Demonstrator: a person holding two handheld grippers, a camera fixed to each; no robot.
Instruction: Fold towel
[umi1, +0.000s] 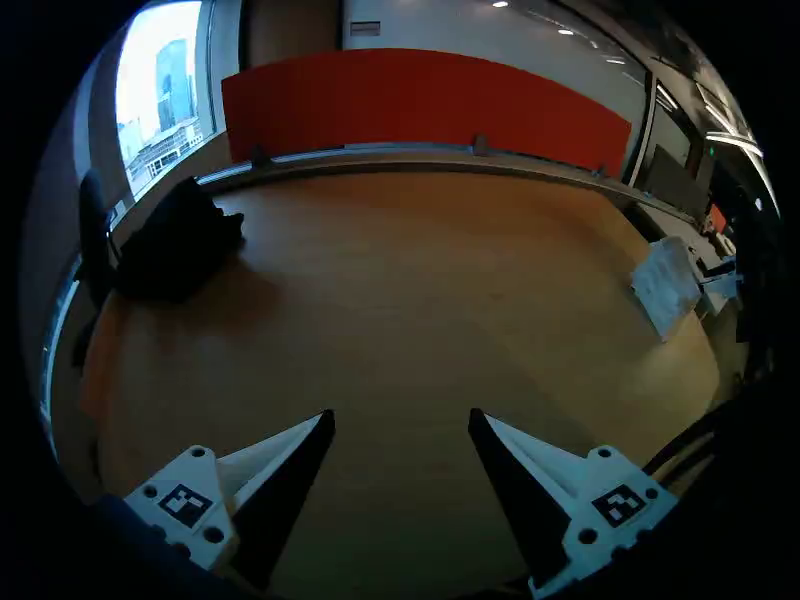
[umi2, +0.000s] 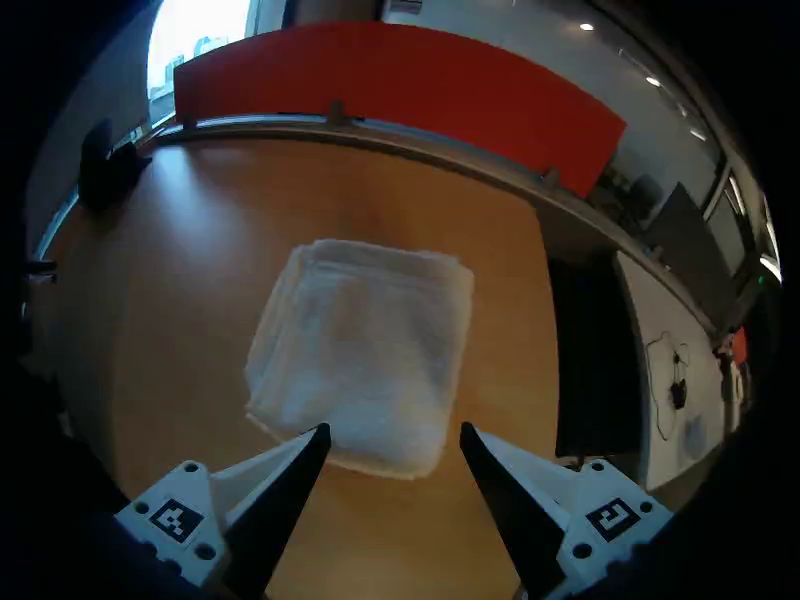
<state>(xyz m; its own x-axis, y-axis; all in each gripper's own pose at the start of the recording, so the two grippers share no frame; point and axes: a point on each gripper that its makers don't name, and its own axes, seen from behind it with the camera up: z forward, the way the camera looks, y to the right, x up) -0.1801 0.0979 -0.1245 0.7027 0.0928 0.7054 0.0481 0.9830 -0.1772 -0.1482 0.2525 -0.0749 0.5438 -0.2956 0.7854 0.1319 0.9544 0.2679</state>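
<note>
Near the right edge of the wooden desk (umi2: 170, 290) lies the towel (umi2: 365, 355), white and already folded into a thick, roughly square pad with its layered edges showing along the left and far sides. It rests flat on the wood, well apart from the far edge and closer to the near one. In the right gripper view the right gripper (umi2: 393, 430) hangs just above the towel's near edge, its two dark fingers spread wide and gripping nothing; the cloth's near hem sits between the fingertips, and whether they touch it cannot be told.

In the left gripper view the left gripper (umi1: 400, 413) is likewise released, fingers wide apart over bare wood toward the middle of the near edge of the desk (umi1: 400, 290). From there the towel (umi1: 665, 285) appears far off at the right edge, pale against the wood. A black bag (umi1: 175, 240) sits slumped at the far left corner, and the right gripper view shows it as a dark shape (umi2: 105, 165) in the same corner. A red partition (umi1: 420, 100) runs along the far edge behind a grey rail, also seen from the right gripper (umi2: 400, 80). A bright window (umi1: 160, 80) stands beyond the left corner.
</note>
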